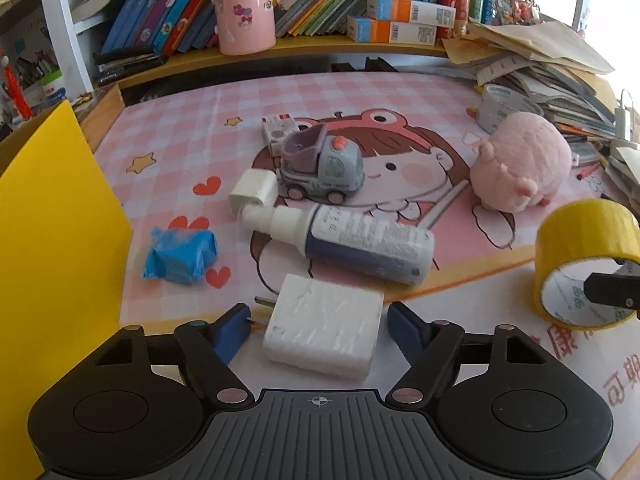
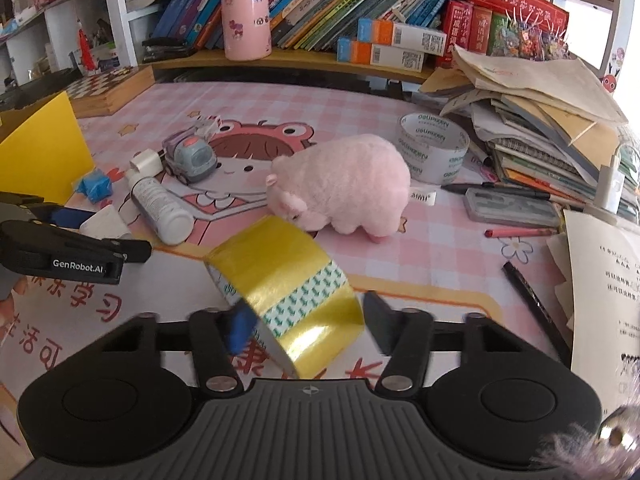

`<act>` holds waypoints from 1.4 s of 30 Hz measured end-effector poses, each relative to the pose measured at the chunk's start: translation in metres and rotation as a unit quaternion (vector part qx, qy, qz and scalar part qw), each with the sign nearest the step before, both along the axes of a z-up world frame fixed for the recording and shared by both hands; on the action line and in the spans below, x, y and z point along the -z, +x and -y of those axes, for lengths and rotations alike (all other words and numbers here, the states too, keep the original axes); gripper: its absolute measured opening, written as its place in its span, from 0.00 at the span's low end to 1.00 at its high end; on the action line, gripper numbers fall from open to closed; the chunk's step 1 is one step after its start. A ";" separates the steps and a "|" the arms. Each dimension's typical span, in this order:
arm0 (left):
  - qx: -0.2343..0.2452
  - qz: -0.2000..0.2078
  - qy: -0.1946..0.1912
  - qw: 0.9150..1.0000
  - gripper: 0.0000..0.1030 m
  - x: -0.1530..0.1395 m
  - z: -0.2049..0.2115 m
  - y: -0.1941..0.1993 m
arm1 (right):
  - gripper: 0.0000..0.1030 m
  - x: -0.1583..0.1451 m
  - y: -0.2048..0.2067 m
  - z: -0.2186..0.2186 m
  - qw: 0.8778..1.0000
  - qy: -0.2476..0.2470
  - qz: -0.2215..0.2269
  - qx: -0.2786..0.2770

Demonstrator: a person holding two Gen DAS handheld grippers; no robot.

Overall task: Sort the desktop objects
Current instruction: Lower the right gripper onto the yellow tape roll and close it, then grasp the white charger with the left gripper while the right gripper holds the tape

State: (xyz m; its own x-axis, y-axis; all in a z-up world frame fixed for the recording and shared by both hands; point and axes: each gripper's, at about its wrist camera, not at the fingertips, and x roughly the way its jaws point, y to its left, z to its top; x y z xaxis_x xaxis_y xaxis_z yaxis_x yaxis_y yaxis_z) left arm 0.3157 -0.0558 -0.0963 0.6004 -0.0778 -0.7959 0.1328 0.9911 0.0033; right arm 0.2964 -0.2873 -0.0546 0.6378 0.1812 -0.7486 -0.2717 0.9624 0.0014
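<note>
Straddling the white charger (image 1: 322, 336) on the worktop (image 1: 168, 152), the left gripper (image 1: 318, 326) was wide open and needed to close squarely, while the right gripper (image 2: 304, 322) held the yellow tape roll (image 2: 288, 288).

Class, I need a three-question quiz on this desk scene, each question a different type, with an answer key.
1. True or false: the left hand-held gripper is clamped shut on the white charger.
2. What lies between the right hand-held gripper's fingers? A) plush pig B) yellow tape C) toy truck
3. Fill in: the spray bottle is ____ (upright/lying down).

Key: 1 false, open around it; 2 B, the yellow tape; 3 lying down.
</note>
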 end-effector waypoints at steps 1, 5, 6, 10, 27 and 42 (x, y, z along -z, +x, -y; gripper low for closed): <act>0.002 -0.002 -0.001 1.000 0.74 0.000 0.001 -0.003 | 0.47 0.000 -0.002 0.000 1.000 -0.002 -0.001 0.003; 0.012 -0.008 -0.010 1.000 0.74 -0.002 0.006 -0.018 | 0.45 -0.002 -0.012 0.001 1.000 0.003 -0.005 0.003; 0.015 -0.009 -0.014 1.000 0.74 -0.002 0.008 -0.023 | 0.45 -0.002 -0.015 0.000 1.000 0.003 -0.006 0.002; 0.028 -0.003 -0.028 0.999 0.74 -0.005 0.014 -0.041 | 0.45 -0.002 -0.027 -0.003 1.000 0.007 -0.012 -0.008; -0.002 0.011 0.032 0.999 0.77 -0.004 0.030 -0.022 | 0.52 -0.007 -0.024 -0.014 1.000 0.000 0.002 -0.014; -0.101 0.012 0.007 0.995 0.78 -0.001 0.031 -0.011 | 0.58 -0.001 -0.021 -0.012 1.000 -0.001 -0.001 -0.013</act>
